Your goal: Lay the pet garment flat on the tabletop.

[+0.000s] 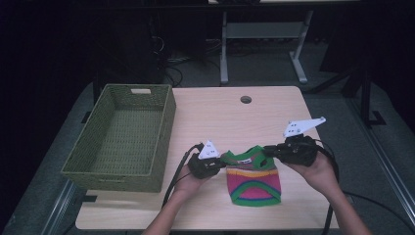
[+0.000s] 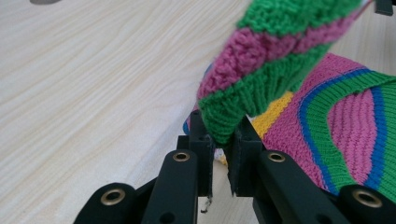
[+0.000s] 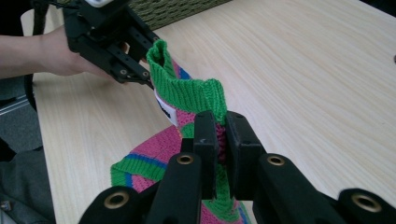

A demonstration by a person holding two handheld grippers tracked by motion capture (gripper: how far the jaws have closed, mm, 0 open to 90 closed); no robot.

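Observation:
A small knitted sweater (image 1: 253,178) striped in green, pink, yellow and blue lies near the front of the wooden table (image 1: 230,117), its collar end lifted. My left gripper (image 1: 224,164) is shut on the sweater's left green cuff. In the left gripper view, my left gripper (image 2: 223,137) pinches the green ribbing of the sweater (image 2: 280,42). My right gripper (image 1: 266,151) is shut on the right side of the collar. In the right gripper view, my right gripper (image 3: 222,128) clamps the knit, and the sweater (image 3: 187,93) stretches across to the left gripper (image 3: 144,77).
A green woven basket (image 1: 166,122) with nothing in it stands at the table's left side, overhanging the edge. A round cable hole (image 1: 245,99) sits at the back middle of the table. Bare wood lies behind and to the right of the sweater.

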